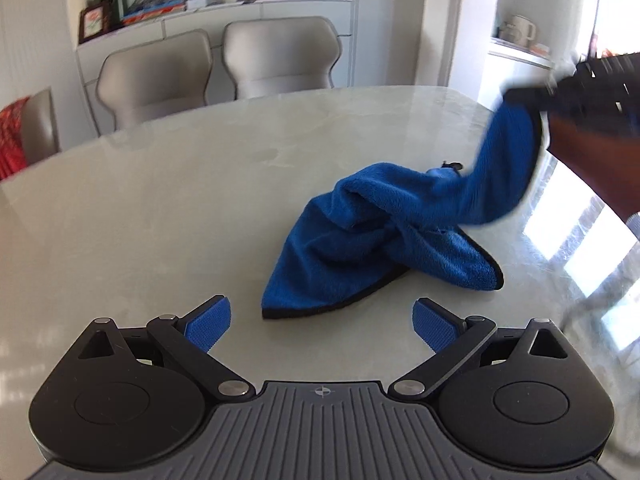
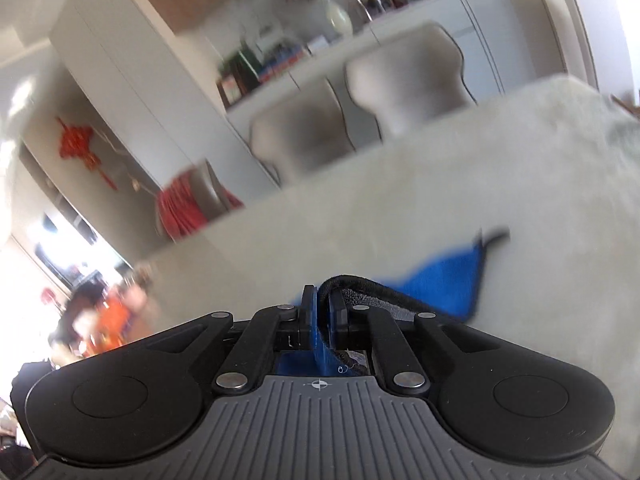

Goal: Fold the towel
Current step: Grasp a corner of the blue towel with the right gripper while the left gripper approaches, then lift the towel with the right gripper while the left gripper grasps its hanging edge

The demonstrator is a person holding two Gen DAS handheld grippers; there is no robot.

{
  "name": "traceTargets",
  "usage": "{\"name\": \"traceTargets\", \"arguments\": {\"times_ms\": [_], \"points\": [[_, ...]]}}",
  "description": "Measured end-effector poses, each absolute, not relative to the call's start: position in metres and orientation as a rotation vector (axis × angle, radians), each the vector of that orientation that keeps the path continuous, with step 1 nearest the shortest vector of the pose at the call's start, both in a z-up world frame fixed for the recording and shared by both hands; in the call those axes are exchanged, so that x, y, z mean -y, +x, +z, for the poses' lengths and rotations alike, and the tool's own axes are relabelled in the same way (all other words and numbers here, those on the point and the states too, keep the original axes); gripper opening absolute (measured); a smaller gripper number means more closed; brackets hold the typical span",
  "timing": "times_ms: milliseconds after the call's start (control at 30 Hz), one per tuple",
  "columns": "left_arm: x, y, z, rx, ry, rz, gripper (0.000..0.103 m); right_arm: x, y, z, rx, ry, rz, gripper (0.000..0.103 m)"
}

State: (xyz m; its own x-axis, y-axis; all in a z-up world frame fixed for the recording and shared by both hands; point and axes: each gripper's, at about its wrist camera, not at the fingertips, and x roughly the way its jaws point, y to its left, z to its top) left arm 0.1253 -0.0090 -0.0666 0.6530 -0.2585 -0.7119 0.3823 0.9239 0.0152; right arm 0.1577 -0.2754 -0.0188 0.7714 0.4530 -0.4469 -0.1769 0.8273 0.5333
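Note:
A blue towel [image 1: 360, 240] with a black hem lies crumpled on the pale marble table [image 1: 160, 200]. One corner of it is pulled up to the right, where my right gripper [image 1: 524, 96] pinches it above the table. In the right wrist view the right gripper [image 2: 322, 304] is shut on the towel's black-edged corner [image 2: 360, 292], and blue cloth [image 2: 444, 280] trails off to the right. My left gripper [image 1: 322, 320] hovers just short of the towel's near corner, its blue pads [image 1: 208, 324] wide apart with nothing between them.
Two grey chairs [image 1: 216, 64] stand behind the table's far edge, with a third chair [image 1: 36, 128] bearing red cloth at the left. A shelf [image 1: 200, 8] with books and a vase runs along the back wall. A forearm [image 1: 592, 168] crosses the right side.

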Motion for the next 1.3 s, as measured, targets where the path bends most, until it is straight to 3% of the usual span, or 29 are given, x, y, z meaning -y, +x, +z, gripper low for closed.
{"name": "traceTargets", "arguments": {"times_ms": [233,700,767,933,967,1067,1300], "points": [[0.034,0.141,-0.087,-0.781,0.334,-0.467,0.099,0.295,0.205,-0.007,-0.558,0.406,0.279,0.006],[0.042,0.162,-0.121,-0.880,0.407,-0.569,0.087,0.320,0.225,-0.034,-0.634,0.392,0.225,0.007],[0.043,0.164,-0.125,-0.895,0.419,-0.571,0.073,0.320,0.222,-0.034,-0.640,0.390,0.231,0.007],[0.038,0.173,-0.127,-0.901,0.405,-0.575,0.052,0.319,0.220,-0.035,-0.645,0.398,0.238,0.008],[0.037,0.175,-0.127,-0.907,0.396,-0.577,0.033,0.319,0.220,-0.035,-0.646,0.400,0.239,0.008],[0.031,0.183,-0.123,-0.919,0.372,-0.579,0.010,0.321,0.219,-0.032,-0.639,0.411,0.239,0.008],[-0.005,0.192,-0.073,-0.845,0.192,-0.521,0.008,0.333,0.209,-0.011,-0.569,0.435,0.234,0.008]]}}
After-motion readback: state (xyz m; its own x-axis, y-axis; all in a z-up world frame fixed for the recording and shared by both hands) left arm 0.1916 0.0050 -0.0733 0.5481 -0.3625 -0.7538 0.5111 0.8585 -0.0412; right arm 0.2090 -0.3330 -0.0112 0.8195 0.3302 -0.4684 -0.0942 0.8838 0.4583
